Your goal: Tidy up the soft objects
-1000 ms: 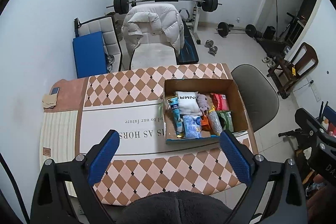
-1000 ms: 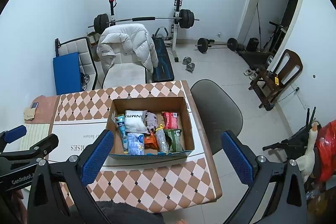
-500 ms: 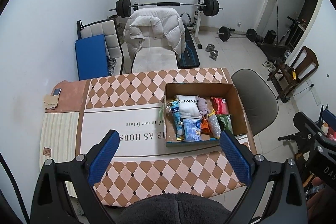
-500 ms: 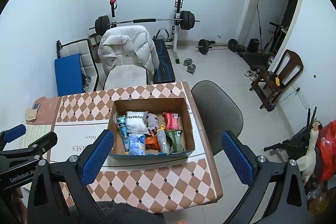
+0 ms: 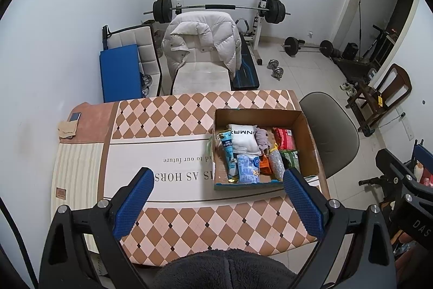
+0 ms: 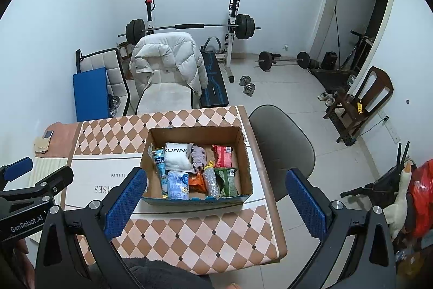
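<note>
An open cardboard box (image 5: pixel 304 126) (image 6: pixel 245 148) stands on the right part of the table. It holds several soft packets: a white pillow pack (image 5: pixel 243 137) (image 6: pixel 177 157), a grey cloth (image 5: pixel 262 138), a red packet (image 5: pixel 282 138) (image 6: pixel 223 156), a green packet (image 6: pixel 227 180), a blue tube (image 5: pixel 228 156). My left gripper (image 5: pixel 217 184) is open and empty, high above the table's near side. My right gripper (image 6: pixel 216 183) is open and empty, high above the box's near edge.
The table wears a checked cloth (image 5: pixel 167 121) with a white printed band. A phone and a paper (image 5: pixel 71 123) lie at the far left corner. A grey chair (image 6: pixel 284 137) stands right of the table. A chair with a white jacket (image 5: pixel 203 45) and weights stand behind.
Both grippers have risen and drawn back slightly, so the table and box look smaller and lower. Both stay open; nothing in the box has moved.
</note>
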{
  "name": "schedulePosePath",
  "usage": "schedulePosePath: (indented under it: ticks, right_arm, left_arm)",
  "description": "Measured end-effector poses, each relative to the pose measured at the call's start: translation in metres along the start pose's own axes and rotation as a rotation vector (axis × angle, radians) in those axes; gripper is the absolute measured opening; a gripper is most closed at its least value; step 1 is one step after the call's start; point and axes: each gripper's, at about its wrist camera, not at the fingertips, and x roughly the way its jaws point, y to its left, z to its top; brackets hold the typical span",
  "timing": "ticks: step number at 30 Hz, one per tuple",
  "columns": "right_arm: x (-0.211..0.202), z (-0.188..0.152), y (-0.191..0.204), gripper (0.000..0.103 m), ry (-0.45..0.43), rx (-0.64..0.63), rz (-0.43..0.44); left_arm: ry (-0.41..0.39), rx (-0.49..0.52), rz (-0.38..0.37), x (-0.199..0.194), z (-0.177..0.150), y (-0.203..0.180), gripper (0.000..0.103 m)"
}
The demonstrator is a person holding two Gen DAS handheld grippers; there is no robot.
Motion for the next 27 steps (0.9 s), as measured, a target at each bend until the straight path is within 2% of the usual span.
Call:
schedulePosePath:
  ticks: [4, 13, 27]
  right_arm:
    - [0.0009, -0.0015, 0.0001, 0.103, 0.004, 0.002, 0.005]
    - [0.002, -0.0035, -0.0011, 0.103, 0.004, 0.002, 0.005]
    - [0.0017, -0.004, 0.0004, 0.103, 0.005, 0.001, 0.005]
  left_arm:
    - [-0.004, 0.002, -0.014, 0.0002, 0.0, 0.0022, 0.098]
    - [-0.013, -0.046, 0.004, -0.004, -0.0039, 0.0086, 0.101]
    - [-0.005, -0.04, -0.001, -0.0041, -0.0068, 0.0108, 0.101]
